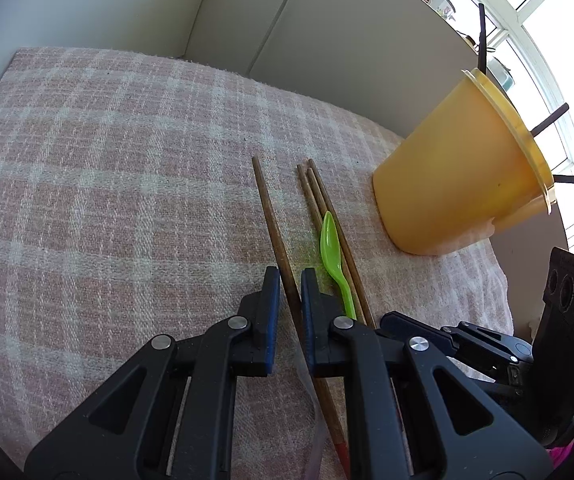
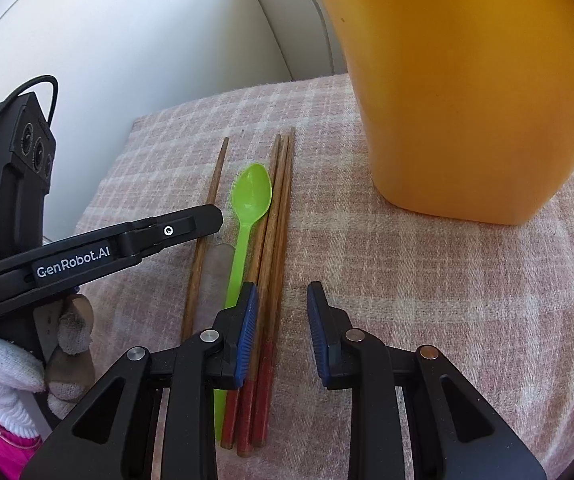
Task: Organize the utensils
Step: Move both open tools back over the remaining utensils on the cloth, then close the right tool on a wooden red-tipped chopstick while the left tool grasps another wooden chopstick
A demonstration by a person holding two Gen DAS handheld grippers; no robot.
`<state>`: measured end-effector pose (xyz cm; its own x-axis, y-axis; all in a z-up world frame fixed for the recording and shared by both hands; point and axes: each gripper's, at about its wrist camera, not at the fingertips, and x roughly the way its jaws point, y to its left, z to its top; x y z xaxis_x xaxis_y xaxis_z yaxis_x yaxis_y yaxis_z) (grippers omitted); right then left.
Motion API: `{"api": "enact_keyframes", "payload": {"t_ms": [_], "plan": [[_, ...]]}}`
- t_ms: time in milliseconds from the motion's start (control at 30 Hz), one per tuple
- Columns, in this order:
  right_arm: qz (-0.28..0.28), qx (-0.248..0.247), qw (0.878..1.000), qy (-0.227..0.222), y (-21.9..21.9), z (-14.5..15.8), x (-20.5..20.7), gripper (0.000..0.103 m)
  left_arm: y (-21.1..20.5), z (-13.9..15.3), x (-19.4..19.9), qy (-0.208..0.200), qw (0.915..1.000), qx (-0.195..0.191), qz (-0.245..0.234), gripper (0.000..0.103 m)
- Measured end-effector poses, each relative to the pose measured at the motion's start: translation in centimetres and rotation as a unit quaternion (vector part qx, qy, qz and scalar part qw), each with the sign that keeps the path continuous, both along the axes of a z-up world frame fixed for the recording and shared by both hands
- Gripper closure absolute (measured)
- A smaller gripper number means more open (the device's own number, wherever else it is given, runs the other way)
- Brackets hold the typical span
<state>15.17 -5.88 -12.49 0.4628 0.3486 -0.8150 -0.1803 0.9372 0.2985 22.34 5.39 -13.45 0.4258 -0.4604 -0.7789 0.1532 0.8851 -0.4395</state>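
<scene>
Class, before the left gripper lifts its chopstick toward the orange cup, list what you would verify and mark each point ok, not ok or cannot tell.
1. Single chopstick sits between the left gripper fingers: ok.
2. Fingers actually clamped on it: cannot tell; small gaps show.
3. Green spoon outside that grip: ok.
4. Right gripper is open and holds nothing: ok.
5. Orange cup upright on the checked cloth: ok.
6. Room in the cup: cannot tell; dark sticks already poke out.
</scene>
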Motion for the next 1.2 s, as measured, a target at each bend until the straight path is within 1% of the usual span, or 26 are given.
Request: {"api": "enact_keyframes", "payload": {"t_ms": [133,167,200,233,267,367,600,733,833,933,1000,1067,1200], "plan": [[0.011,-0.015,1.0,0.003,1.2,-0.2,0.7,0.085,0.8,0.3,-0.4,-0.003,1.0,-0.001,0.001,0.094],[0.013,-0.016,1.0,0.003,0.9,-0.1,0.5,0.085,0.9,0.4,-0.5,-0.004,1.0,0.001,0.0,0.095],[0.015,-0.019,1.0,0.003,0.4,0.0,0.2,0.088,1.0,0.4,-0.6,-0.006,1.0,0.005,-0.001,0.095],[0.013,-0.03,0.999,0.0,0.3,0.1,0.1,0.097,1.2,0.5,-0.7,-0.007,1.0,0.006,-0.001,0.097],[0.013,-0.036,0.999,0.0,-0.2,0.2,0.0,0.097,1.3,0.4,-0.7,-0.006,1.0,0.006,-0.002,0.097],[0.024,-0.02,0.999,0.019,-1.3,-0.1,0.0,0.097,1.8,0.3,-0.8,-0.004,1.0,0.006,-0.001,0.098],[0.036,-0.039,0.998,0.03,-0.6,-0.1,-0.1,0.097,2.5,0.1,-1.4,0.0,0.9999,0.015,-0.007,0.098],[0.052,-0.039,0.996,0.053,-1.2,0.1,-0.9,0.097,1.4,0.1,-1.5,0.011,0.999,0.035,-0.023,0.097],[0.079,-0.068,0.993,0.054,-0.7,0.4,-1.0,0.096,0.4,0.3,-0.4,0.022,0.9976,0.056,-0.034,0.096],[0.089,-0.1,0.99,0.046,0.1,0.7,-0.5,0.096,-0.9,0.6,0.3,0.008,0.9938,0.095,-0.056,0.096],[0.09,-0.123,0.988,0.032,0.7,0.7,0.1,0.096,-1.3,0.6,0.4,-0.002,0.9917,0.11,-0.067,0.096],[0.086,-0.13,0.987,0.026,1.0,0.6,0.8,0.096,-1.2,0.7,0.6,0.0,0.9921,0.106,-0.068,0.098],[0.087,-0.124,0.988,0.022,1.2,0.5,1.3,0.096,0.3,0.9,0.5,0.002,0.9958,0.077,-0.05,0.099]]}}
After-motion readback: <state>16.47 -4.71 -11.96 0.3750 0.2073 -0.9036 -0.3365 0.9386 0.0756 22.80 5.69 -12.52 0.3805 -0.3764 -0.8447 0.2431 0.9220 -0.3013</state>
